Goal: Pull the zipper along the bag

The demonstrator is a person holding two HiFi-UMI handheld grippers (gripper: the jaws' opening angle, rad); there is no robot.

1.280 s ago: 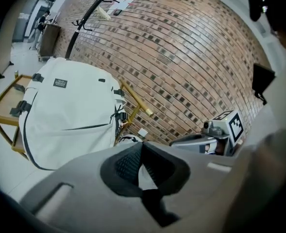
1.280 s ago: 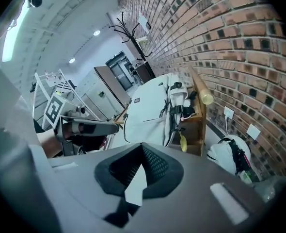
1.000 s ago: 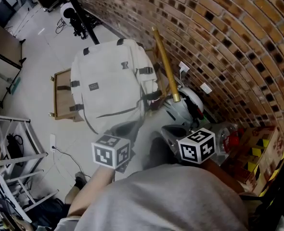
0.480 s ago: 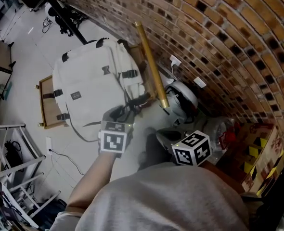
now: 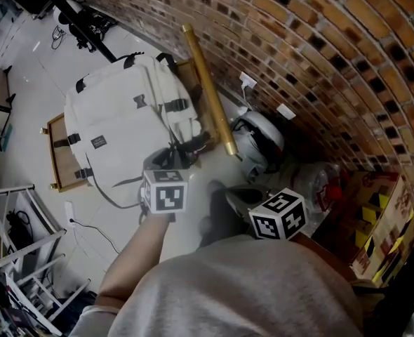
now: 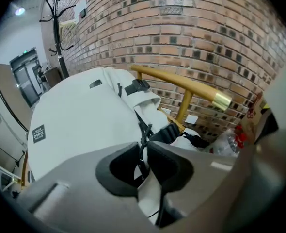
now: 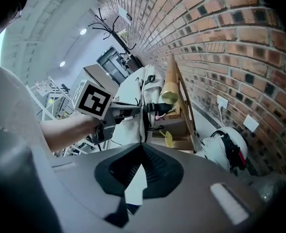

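Brick wall behind, pale floor. White bag leans on a wooden frame, next to a gold pole. L claw is at the bag's near right edge; its jaws have just been closing and now nip a thin black pull cord. Cord & side seam run up, away from the claw, so the pull prob. follows that line. R claw is shut, empty, well back. L is nearer.

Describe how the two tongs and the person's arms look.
The left tongs and right tongs both have light grey bodies with black pads. Each carries a white cube printed with black square markers. The person wears a grey top, and the left forearm has no sleeve.
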